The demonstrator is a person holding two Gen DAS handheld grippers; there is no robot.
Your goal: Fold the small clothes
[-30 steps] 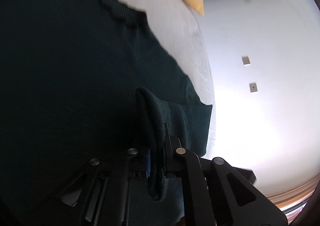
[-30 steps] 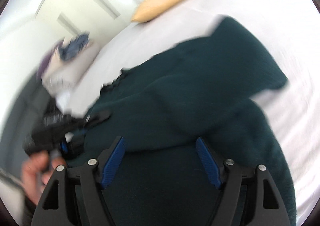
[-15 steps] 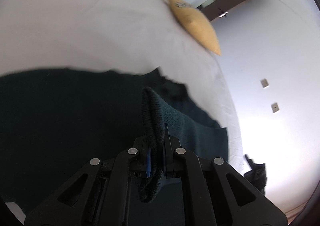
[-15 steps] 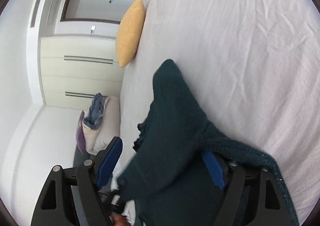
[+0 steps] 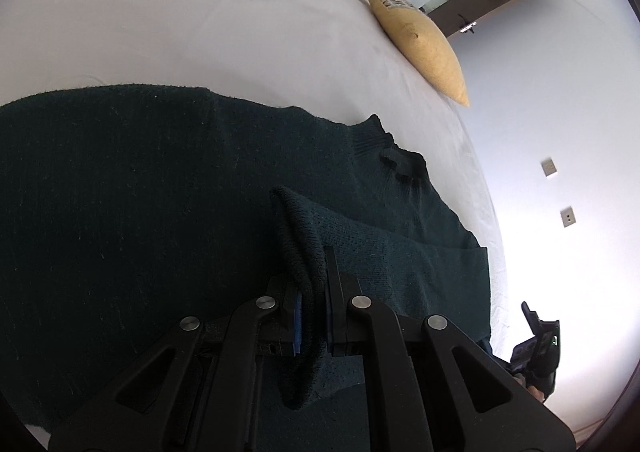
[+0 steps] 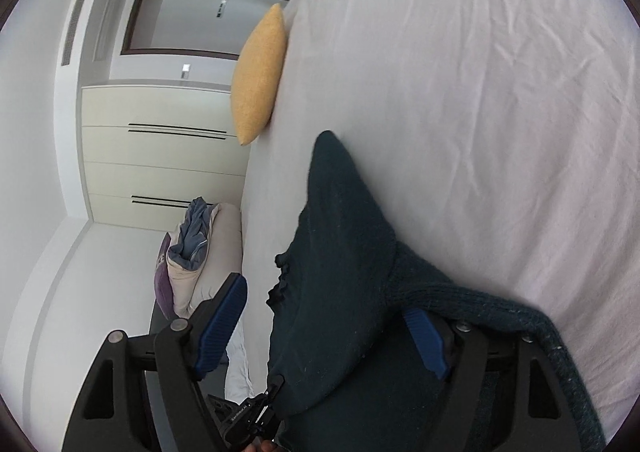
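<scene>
A dark green knit sweater point(image 5: 140, 192) lies spread on the white bed point(image 5: 180, 12), its ribbed collar point(image 5: 396, 160) toward the bed's right edge. My left gripper point(image 5: 312, 292) is shut on a bunched fold of the sweater, which hangs out below the blue pads. In the right wrist view the sweater point(image 6: 340, 272) lies between the wide-apart fingers of my right gripper point(image 6: 324, 324), with a sleeve point(image 6: 500, 312) draped over the right finger. The right gripper is open. The left gripper also shows at the bottom of the right wrist view point(image 6: 252, 420).
A yellow pillow point(image 5: 420, 40) lies at the far edge of the bed; it also shows in the right wrist view point(image 6: 258, 72). A pile of bedding and clothes point(image 6: 196, 252) sits beside the bed, in front of a white wardrobe point(image 6: 160, 156).
The left gripper has pulled back with its fold, so more of the bed and the sweater's far edge show. The right gripper has swung round and lies low over the sweater, still open.
</scene>
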